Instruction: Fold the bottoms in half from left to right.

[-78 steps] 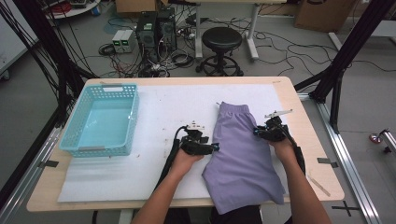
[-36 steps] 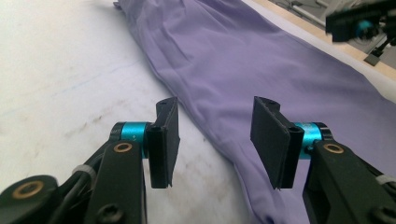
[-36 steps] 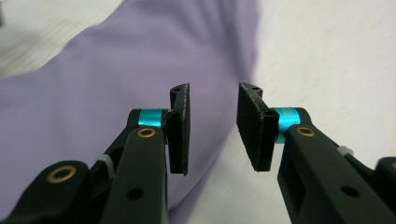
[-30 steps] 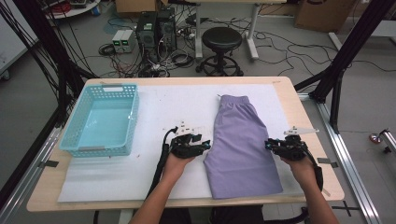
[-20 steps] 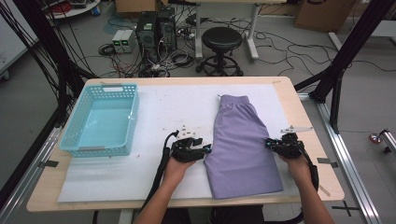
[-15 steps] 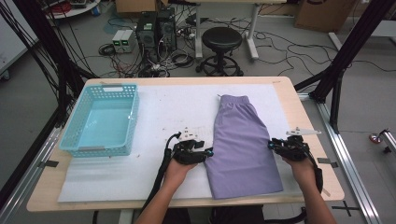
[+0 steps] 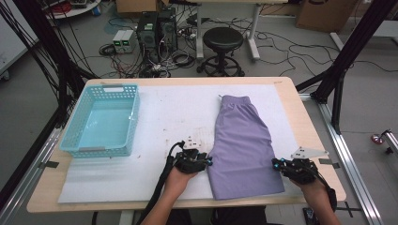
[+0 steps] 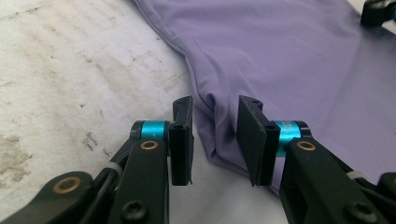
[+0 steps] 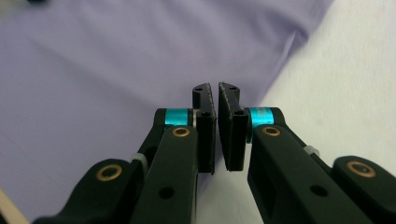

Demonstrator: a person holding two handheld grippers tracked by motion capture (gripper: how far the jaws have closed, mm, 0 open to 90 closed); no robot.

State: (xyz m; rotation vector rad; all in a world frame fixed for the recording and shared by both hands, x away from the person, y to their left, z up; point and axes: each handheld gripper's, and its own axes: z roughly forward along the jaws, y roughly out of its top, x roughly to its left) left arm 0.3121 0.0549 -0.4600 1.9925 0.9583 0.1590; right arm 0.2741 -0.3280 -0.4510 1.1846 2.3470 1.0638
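Our left gripper (image 8: 214, 140) had its fingers apart and closing around the hem of the shorts (image 7: 244, 140) near the surface's front edge; our right gripper (image 9: 215, 133) was nearly clenched, seemingly on nothing. We judged the right could miss, folding the shorts crooked.

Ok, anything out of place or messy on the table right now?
Nothing serious. The purple shorts lie flat but slanted, and their edge bunches into a small fold at the left gripper. The white mat is stained near its middle. The basket sits square.
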